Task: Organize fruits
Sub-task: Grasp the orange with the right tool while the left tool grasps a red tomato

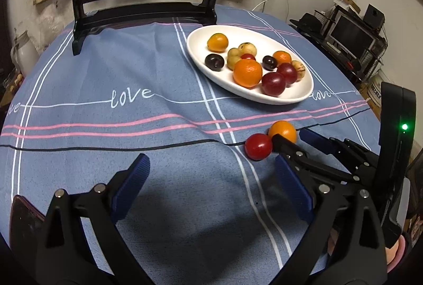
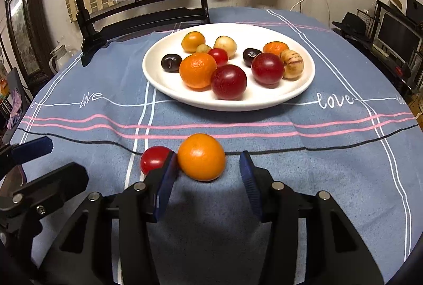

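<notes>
Dim warm light, soft shadows, fisheye-warped edges

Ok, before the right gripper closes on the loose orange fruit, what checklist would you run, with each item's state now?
1. Orange fruit between the right gripper pads: ok.
2. Both pads pressing on it: not ok, the far pad stands clear.
3. Small red fruit outside the jaws: ok, though it touches the near finger.
4. Left gripper open, empty, out of the way: ok.
5. Free space on the white plate: ok, at its front rim.

plate point(image 2: 158, 79) of fruit behind two loose fruits point(image 2: 201, 157), stand point(image 2: 90, 28) behind plate
</notes>
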